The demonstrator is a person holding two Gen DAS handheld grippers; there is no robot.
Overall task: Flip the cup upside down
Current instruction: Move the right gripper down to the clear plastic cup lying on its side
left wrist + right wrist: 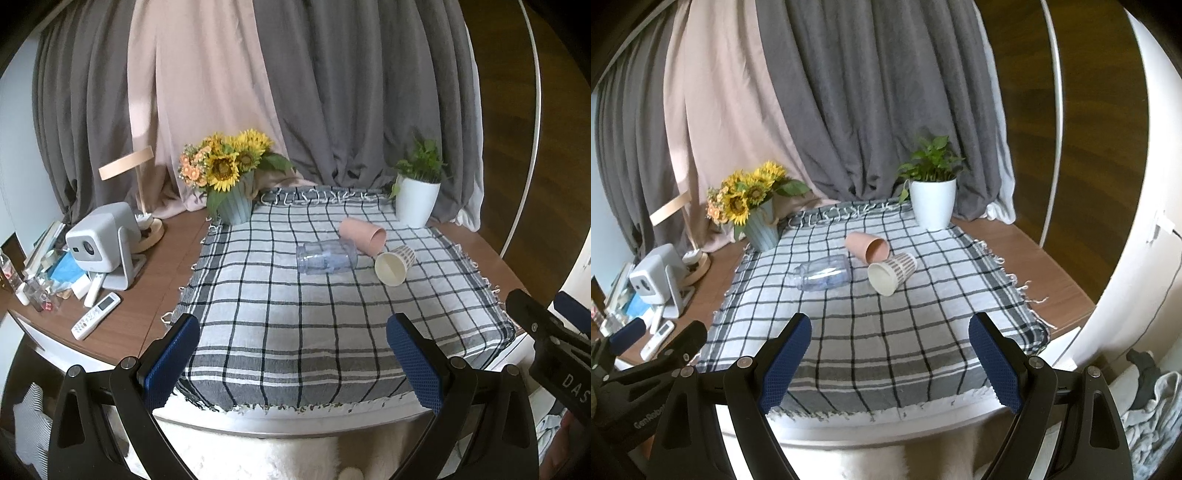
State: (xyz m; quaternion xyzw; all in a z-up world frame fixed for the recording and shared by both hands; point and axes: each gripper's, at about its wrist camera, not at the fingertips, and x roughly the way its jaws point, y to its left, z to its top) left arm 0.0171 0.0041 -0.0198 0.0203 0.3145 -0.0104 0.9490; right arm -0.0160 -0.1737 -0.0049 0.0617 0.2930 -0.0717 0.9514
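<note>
Three cups lie on their sides on the checked cloth [277, 325]: a clear plastic cup [327, 257], a pink cup [362, 236] and a white paper cup with a striped pattern [394, 264]. The right wrist view shows the clear cup [823, 277], the pink cup [867, 246] and the paper cup [892, 272], whose mouth faces me. My left gripper [293, 363] is open and empty at the cloth's near edge. My right gripper [890, 363] is open and empty, also at the near edge, well short of the cups.
A sunflower vase [232, 199] stands at the cloth's back left and a white plant pot [417, 201] at the back right. A projector [103, 236], remotes [96, 319] and clutter sit on the wooden table at left. Curtains hang behind.
</note>
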